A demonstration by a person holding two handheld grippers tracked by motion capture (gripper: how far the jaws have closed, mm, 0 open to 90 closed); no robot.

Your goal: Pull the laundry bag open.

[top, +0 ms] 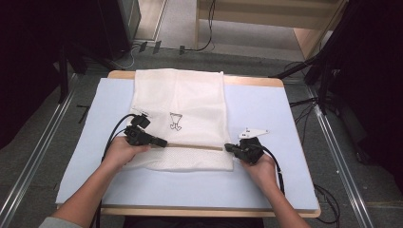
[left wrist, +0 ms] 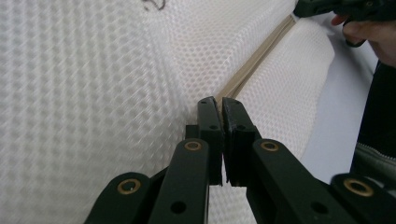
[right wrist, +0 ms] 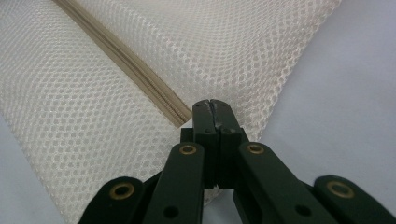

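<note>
Both tongs — left (top: 163, 142), right (top: 228, 147) — pinch the mesh bag's (top: 190, 99) zip (top: 195, 146) ends.

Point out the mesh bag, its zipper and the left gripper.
mesh bag (top: 190, 95): high view, upper white panel above the printed mark.
zipper (right wrist: 135, 74): right gripper view, middle of the beige strip.
left gripper (left wrist: 222, 105): left gripper view, between its black fingertips at the zipper.

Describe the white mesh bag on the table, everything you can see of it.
The mesh bag is white netting with a honeycomb weave, lying flat lengthwise on the pale blue table top, its far end hanging over the back edge. A beige zipper runs across it near the front edge. A small black line drawing sits mid-bag. The left claw, shut, sits at the zipper's left end; the right claw, shut, at its right end.
</note>
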